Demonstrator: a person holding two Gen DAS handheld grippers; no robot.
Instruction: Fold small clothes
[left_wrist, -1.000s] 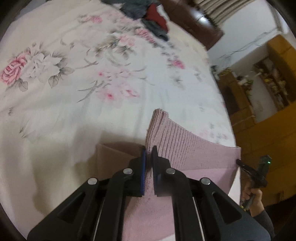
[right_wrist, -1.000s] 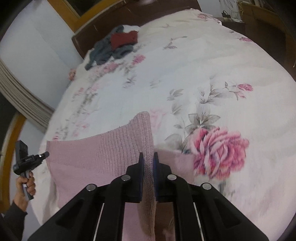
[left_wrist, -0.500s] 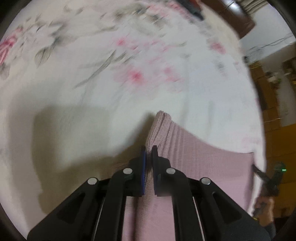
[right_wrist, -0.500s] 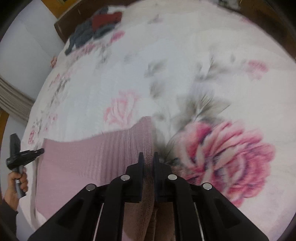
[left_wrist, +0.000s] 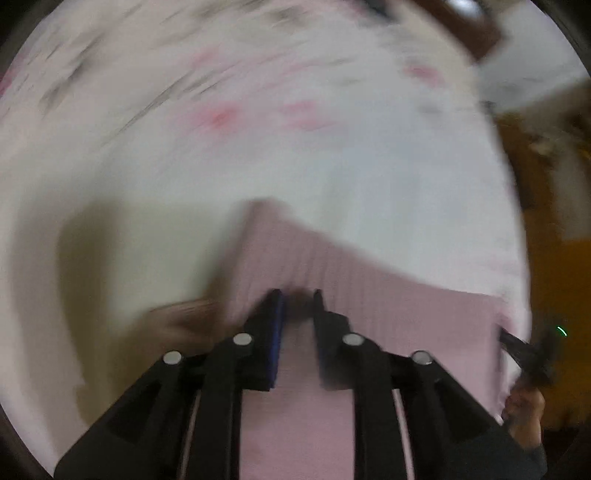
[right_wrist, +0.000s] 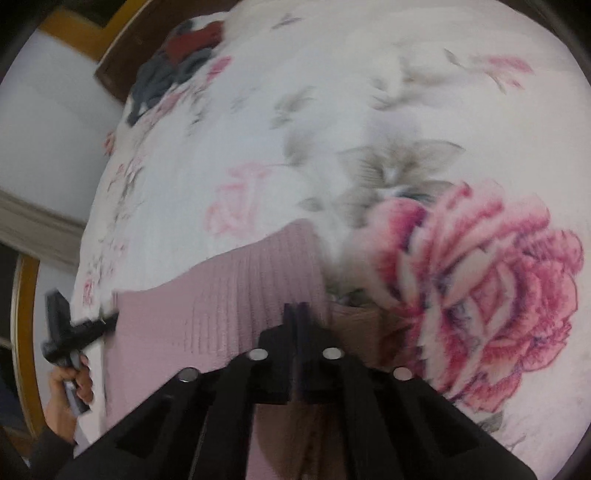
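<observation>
The left gripper (left_wrist: 297, 295) has its jaws parted, with the pink ribbed knit garment (left_wrist: 369, 291) lying between and ahead of them on the floral bedspread (left_wrist: 332, 166). The right gripper (right_wrist: 296, 308) has its jaws pressed together on the garment's other corner. Far beyond its jaws, a pile of dark and red clothes (right_wrist: 177, 62) sits by the headboard (right_wrist: 122, 66).

The garment (right_wrist: 229, 314) lies on the bed (right_wrist: 369, 110), spread between the two grippers. The right gripper (right_wrist: 295, 314) sits at the garment's 3 o'clock corner, the left gripper (right_wrist: 96, 323) at its 9 o'clock edge. A pile of clothes (right_wrist: 177, 62) rests far back on the bed, at 11 o'clock, against the headboard (right_wrist: 122, 70).
</observation>
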